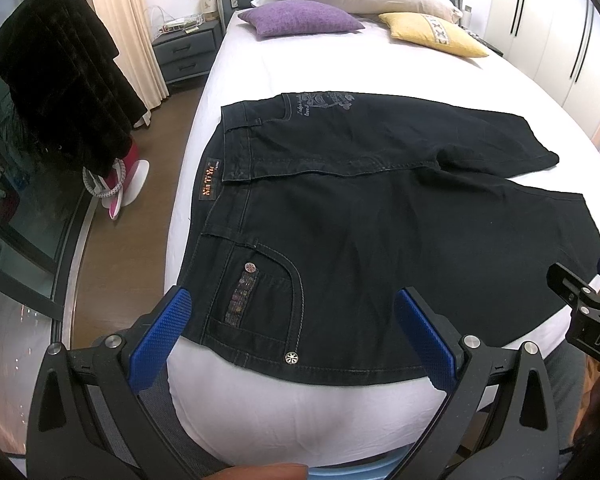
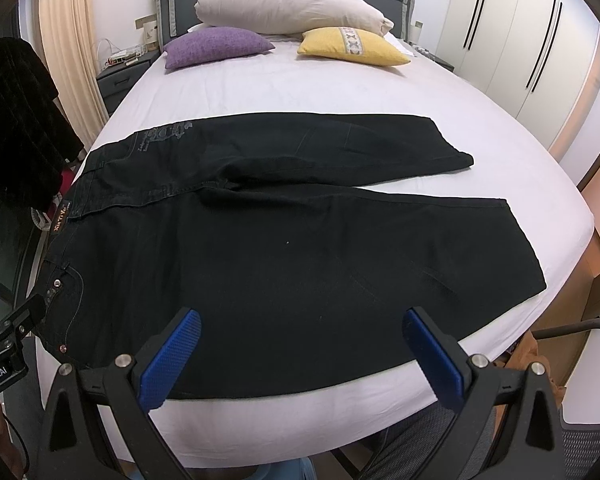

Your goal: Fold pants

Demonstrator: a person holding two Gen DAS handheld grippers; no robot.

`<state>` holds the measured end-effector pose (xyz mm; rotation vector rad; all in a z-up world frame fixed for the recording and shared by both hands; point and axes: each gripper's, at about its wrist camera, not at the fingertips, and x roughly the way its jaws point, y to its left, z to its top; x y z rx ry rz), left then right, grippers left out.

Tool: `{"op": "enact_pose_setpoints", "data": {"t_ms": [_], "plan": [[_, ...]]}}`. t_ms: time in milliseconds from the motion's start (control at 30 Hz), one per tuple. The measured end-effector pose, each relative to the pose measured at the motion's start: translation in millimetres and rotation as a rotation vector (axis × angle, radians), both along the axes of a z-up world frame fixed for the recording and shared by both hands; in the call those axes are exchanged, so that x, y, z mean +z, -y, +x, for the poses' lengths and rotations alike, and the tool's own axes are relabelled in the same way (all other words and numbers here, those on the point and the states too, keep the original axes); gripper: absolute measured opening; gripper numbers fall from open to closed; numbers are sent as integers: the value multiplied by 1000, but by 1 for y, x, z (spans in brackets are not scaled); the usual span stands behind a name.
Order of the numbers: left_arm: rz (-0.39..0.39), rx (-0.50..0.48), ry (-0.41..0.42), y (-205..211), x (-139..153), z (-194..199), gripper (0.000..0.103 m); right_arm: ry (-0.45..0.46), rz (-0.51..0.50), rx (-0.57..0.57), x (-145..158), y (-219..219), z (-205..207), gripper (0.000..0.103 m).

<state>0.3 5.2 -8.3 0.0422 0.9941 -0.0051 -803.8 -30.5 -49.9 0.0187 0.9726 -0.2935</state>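
Black jeans (image 1: 360,216) lie flat across the white bed (image 1: 300,412), waistband at the left, both legs stretching right and slightly apart; they also show in the right wrist view (image 2: 280,248). My left gripper (image 1: 294,328) is open, hovering over the near waist corner by the studded pocket (image 1: 260,300). My right gripper (image 2: 300,344) is open above the near leg's lower edge, around mid-thigh. Neither holds cloth. The right gripper's tip shows at the edge of the left wrist view (image 1: 580,300).
A purple cushion (image 2: 216,46), a yellow cushion (image 2: 352,46) and a large beige pillow (image 2: 288,0) lie at the headboard. A dark coat (image 1: 60,92) hangs left of the bed above a pink-and-white object (image 1: 120,192). A nightstand (image 1: 184,48) and wardrobe (image 2: 520,40) flank the bed.
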Motion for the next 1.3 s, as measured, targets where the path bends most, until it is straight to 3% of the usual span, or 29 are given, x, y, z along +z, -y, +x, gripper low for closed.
{"op": "enact_pose_setpoints", "data": {"t_ms": [1300], "plan": [[2,-3,-13,1,-5,-2,103,-16,1,-1,-7,0,-2,103]]}}
